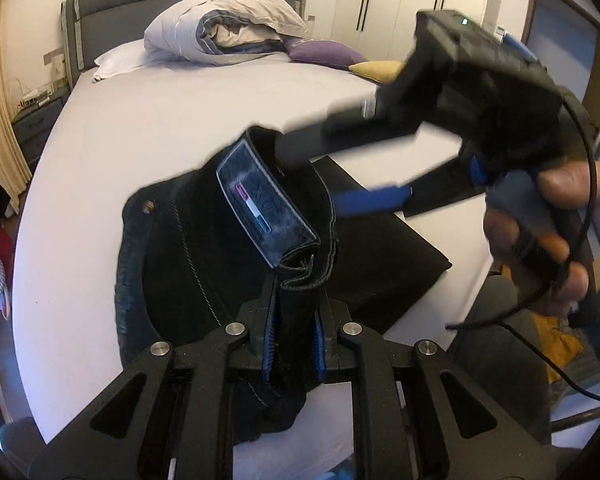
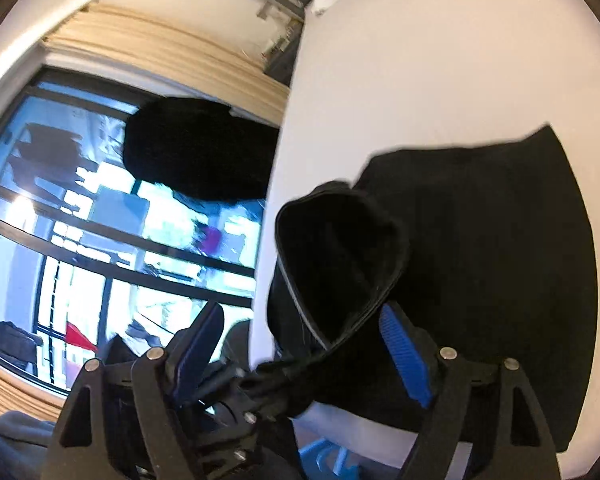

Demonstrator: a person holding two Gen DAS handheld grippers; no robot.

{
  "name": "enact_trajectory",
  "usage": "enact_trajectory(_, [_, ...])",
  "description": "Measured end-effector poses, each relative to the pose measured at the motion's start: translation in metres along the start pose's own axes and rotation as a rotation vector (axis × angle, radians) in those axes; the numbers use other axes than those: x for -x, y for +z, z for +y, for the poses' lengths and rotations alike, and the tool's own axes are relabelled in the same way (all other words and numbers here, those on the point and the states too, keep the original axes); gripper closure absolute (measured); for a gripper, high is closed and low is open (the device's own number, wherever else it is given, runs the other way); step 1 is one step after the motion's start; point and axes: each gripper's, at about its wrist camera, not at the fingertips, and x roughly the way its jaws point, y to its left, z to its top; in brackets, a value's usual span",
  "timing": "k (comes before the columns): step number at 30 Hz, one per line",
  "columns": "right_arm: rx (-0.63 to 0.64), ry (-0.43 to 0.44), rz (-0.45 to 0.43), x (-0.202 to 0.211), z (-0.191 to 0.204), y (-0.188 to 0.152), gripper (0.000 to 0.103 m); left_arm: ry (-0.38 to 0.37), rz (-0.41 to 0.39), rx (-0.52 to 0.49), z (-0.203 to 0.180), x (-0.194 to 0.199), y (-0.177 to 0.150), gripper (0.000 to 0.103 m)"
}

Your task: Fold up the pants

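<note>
Dark pants point(image 1: 204, 248) lie bunched on the white bed point(image 1: 148, 128), waistband raised with its label point(image 1: 260, 200) showing. My left gripper point(image 1: 294, 344) is shut on the waistband edge and holds it up. My right gripper point(image 1: 320, 176) comes in from the right, blurred, jaws open around the top of the waistband. In the right wrist view the right gripper point(image 2: 300, 344) is open with the looped waistband point(image 2: 340, 264) between its blue pads point(image 2: 404, 356), and the rest of the pants point(image 2: 500, 248) spread on the bed.
Rolled duvet point(image 1: 228, 24), white pillow point(image 1: 116, 60), purple cushion point(image 1: 324, 52) and yellow cushion point(image 1: 376, 70) lie at the headboard. Nightstand point(image 1: 36, 120) stands at left. A window point(image 2: 100, 220) and a dark object point(image 2: 196, 148) sit beside the bed edge.
</note>
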Motion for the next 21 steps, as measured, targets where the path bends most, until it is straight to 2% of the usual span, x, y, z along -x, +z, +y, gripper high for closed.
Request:
enact_trajectory(4, [0.000, 0.001, 0.028, -0.014, 0.005, -0.005, 0.021, 0.025, -0.002, -0.047, -0.015, 0.001, -0.005, 0.089])
enact_trajectory(6, [0.022, -0.055, 0.039, -0.019, 0.009, -0.003, 0.022, 0.033, 0.002, -0.079, -0.027, 0.001, -0.009, 0.089])
enact_trajectory(7, [0.032, -0.092, 0.048, -0.021, 0.010, -0.002, 0.026, 0.037, 0.003, -0.095, -0.031, 0.001, -0.009, 0.089])
enact_trajectory(9, [0.061, -0.185, 0.072, -0.023, 0.010, 0.001, 0.044, 0.049, 0.005, -0.121, -0.042, -0.002, -0.015, 0.089])
enact_trajectory(10, [0.070, -0.216, 0.077, -0.022, 0.009, 0.003, 0.050, 0.053, 0.008, -0.137, -0.047, -0.003, -0.015, 0.089])
enact_trajectory(11, [0.081, -0.255, 0.080, -0.020, 0.007, 0.005, 0.064, 0.056, 0.010, -0.149, -0.051, -0.006, -0.015, 0.089])
enact_trajectory(12, [0.086, -0.266, 0.079, -0.018, 0.006, 0.006, 0.072, 0.057, 0.013, -0.160, -0.052, -0.005, -0.016, 0.089])
enact_trajectory(15, [0.126, -0.288, 0.062, -0.007, 0.007, 0.007, 0.083, 0.053, 0.015, -0.204, -0.060, -0.013, -0.015, 0.089])
enact_trajectory(18, [0.147, -0.293, 0.034, 0.007, 0.005, 0.011, 0.085, 0.038, 0.012, -0.239, -0.074, -0.020, -0.009, 0.089])
enact_trajectory(21, [0.139, -0.251, -0.002, 0.030, -0.007, 0.017, 0.085, 0.016, -0.007, -0.259, -0.087, -0.027, 0.004, 0.089])
